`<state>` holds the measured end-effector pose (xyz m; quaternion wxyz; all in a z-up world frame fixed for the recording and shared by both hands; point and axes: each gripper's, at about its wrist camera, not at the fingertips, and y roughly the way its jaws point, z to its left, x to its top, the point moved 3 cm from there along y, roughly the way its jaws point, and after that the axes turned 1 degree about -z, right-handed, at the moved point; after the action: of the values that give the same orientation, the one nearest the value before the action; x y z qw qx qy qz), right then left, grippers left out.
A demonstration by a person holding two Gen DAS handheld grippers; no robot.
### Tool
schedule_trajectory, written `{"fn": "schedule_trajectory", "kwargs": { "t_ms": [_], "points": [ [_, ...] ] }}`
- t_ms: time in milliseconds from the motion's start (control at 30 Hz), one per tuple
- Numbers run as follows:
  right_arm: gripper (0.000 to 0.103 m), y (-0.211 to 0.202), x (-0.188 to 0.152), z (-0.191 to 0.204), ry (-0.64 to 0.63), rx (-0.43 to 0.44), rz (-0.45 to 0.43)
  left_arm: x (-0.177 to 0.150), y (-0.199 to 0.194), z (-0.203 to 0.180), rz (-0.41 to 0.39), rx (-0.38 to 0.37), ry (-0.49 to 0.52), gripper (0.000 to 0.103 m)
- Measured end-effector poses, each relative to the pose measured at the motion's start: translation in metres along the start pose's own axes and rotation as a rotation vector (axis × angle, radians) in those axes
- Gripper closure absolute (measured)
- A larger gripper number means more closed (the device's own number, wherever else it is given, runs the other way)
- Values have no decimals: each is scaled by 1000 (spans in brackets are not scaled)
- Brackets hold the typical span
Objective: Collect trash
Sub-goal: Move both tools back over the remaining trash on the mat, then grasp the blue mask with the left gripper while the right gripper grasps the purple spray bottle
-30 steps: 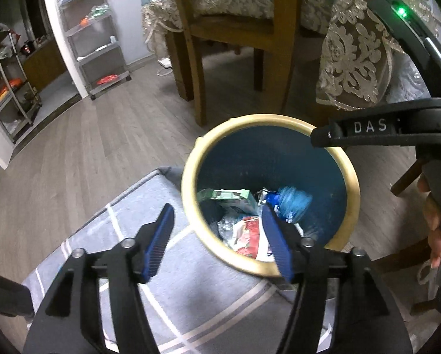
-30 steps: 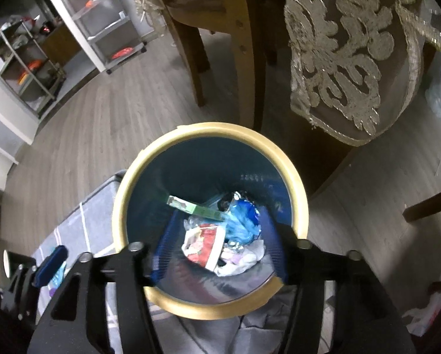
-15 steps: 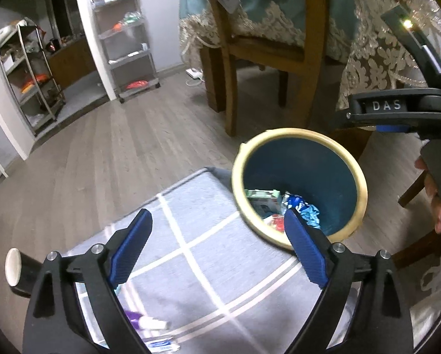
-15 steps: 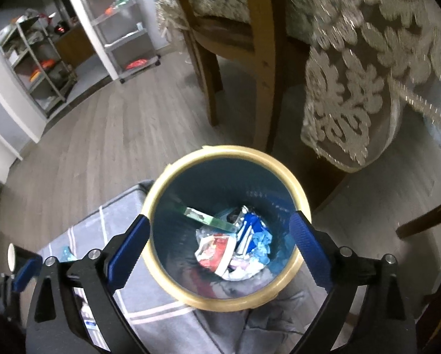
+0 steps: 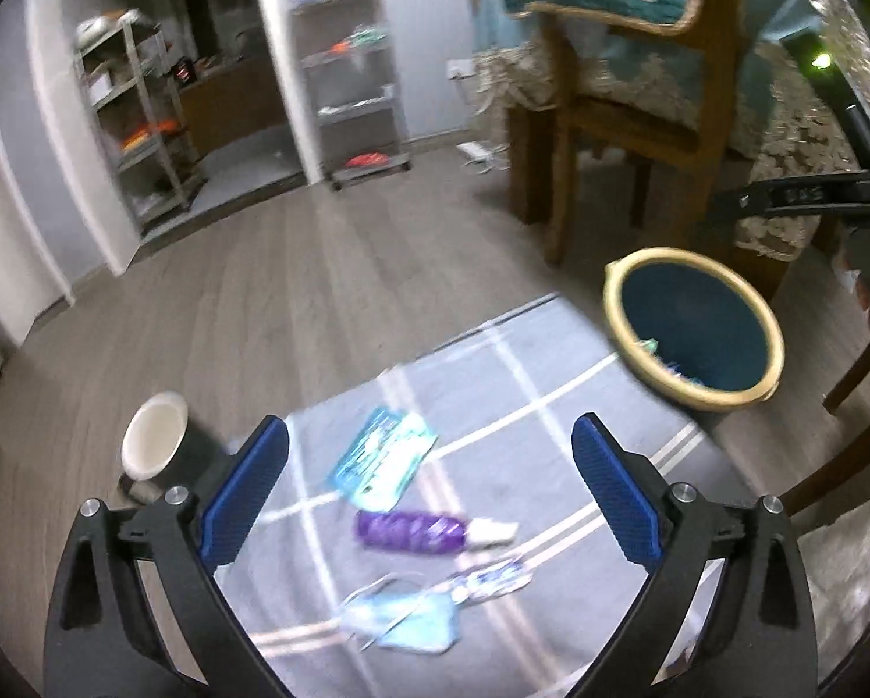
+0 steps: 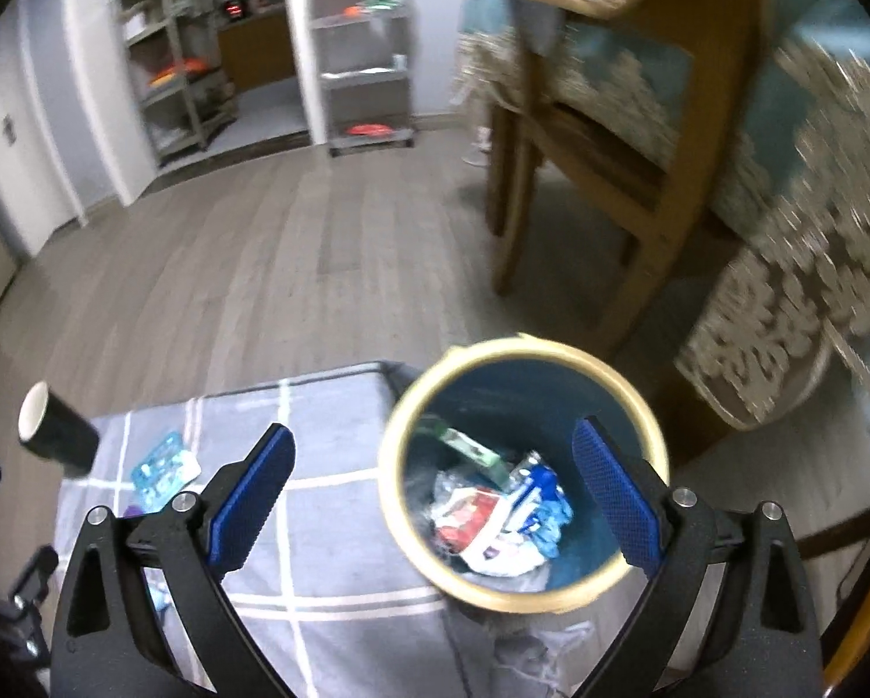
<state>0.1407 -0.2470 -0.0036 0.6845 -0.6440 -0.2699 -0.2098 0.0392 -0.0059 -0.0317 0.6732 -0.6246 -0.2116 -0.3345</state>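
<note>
My left gripper (image 5: 429, 430) hangs over a grey checked rug (image 5: 510, 384), its jaws opening with nothing between them. Below it lie a teal blister pack (image 5: 382, 459), a purple bottle (image 5: 411, 530), a blue face mask (image 5: 405, 622) and a small wrapper (image 5: 496, 579). The blue bin with a yellow rim (image 5: 720, 398) stands at the right edge of the rug. My right gripper (image 6: 433, 430) is open and empty above the bin (image 6: 522, 599), which holds crumpled wrappers (image 6: 493, 517). The teal pack (image 6: 164, 468) lies to the bin's left.
A black paper cup (image 5: 155, 445) lies on its side at the rug's left edge. A wooden chair (image 5: 627, 134) and a table with a lace cloth (image 6: 784, 302) stand behind the bin. Metal shelves (image 5: 353, 75) line the far wall across the wooden floor.
Both grippers opened wide and pulled back and up from the bin. The left one swung left, and the litter on the rug came into its view.
</note>
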Motion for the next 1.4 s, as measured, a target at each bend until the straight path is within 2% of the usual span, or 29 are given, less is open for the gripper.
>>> {"fn": "schedule_trajectory", "kwargs": {
  "t_ms": [100, 300, 467, 567, 633, 733, 1033, 1233, 1300, 1400],
  "points": [
    [7, 2, -1, 32, -23, 38, 7, -22, 7, 22, 34, 23, -24, 7],
    [7, 18, -8, 83, 13, 133, 45, -63, 33, 62, 124, 42, -93, 7],
    [7, 44, -21, 116, 8, 145, 114, -87, 55, 81, 185, 23, -174, 7],
    [7, 57, -27, 130, -45, 124, 137, -101, 67, 74, 231, -6, -176, 7],
    [7, 67, -33, 138, -85, 128, 164, -113, 78, 57, 271, -46, -143, 7],
    [7, 78, -39, 146, -131, 104, 192, -126, 93, 38, 317, -63, -91, 7],
    [7, 87, -43, 137, -107, 105, 223, -146, 118, 15, 391, -87, -60, 9],
    [7, 94, -50, 144, -120, 135, 255, -151, 121, 11, 408, -106, -44, 26],
    [7, 94, -53, 149, -135, 148, 260, -150, 119, 9, 399, -117, -28, 40],
    [8, 94, -59, 159, -174, 176, 266, -147, 116, 11, 393, -137, -36, 52]
  ]
}}
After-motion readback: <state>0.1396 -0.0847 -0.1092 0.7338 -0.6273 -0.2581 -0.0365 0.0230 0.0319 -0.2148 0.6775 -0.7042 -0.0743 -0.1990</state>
